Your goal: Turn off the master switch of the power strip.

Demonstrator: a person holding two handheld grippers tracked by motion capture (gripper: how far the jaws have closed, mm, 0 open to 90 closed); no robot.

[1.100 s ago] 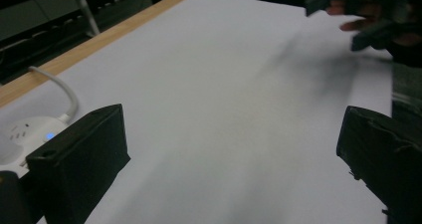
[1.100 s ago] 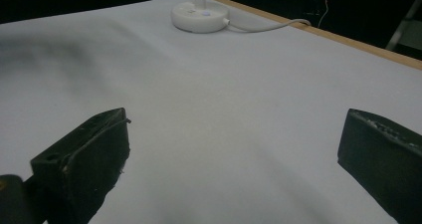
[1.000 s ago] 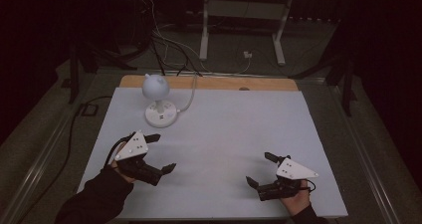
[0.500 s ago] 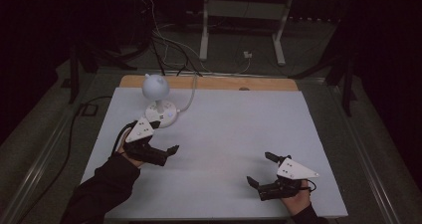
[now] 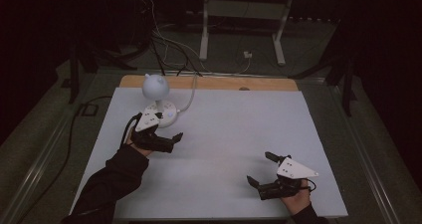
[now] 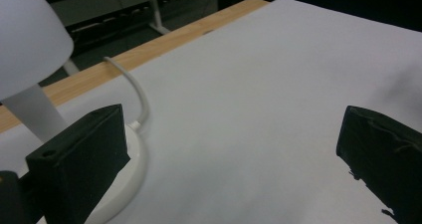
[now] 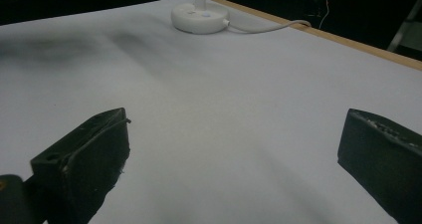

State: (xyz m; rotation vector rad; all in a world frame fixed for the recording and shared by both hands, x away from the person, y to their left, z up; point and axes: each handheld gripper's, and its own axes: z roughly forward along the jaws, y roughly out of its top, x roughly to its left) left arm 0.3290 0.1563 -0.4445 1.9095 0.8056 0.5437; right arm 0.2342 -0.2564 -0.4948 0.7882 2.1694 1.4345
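A small white desk lamp with a round head (image 5: 156,86) stands on a round base (image 5: 166,113) at the back left of the white tabletop (image 5: 234,129). My left gripper (image 5: 169,127) is open right beside the base, its near jaw against the base's side. In the left gripper view the gripper (image 6: 234,159) is wide open, with the lamp head (image 6: 25,40) and base (image 6: 127,179) at the left jaw. My right gripper (image 5: 260,168) is open at the front right, with nothing between its jaws (image 7: 234,159). It faces the far-off lamp base (image 7: 200,17).
The lamp's white cable (image 5: 189,97) runs off the table's wooden back edge (image 5: 214,82). Behind the table are floor cables (image 5: 164,40) and a metal stand (image 5: 244,15). Bare white surface lies between the two grippers.
My left gripper has moved forward and a little right, from the front left up to the lamp base. The right gripper has stayed where it was.
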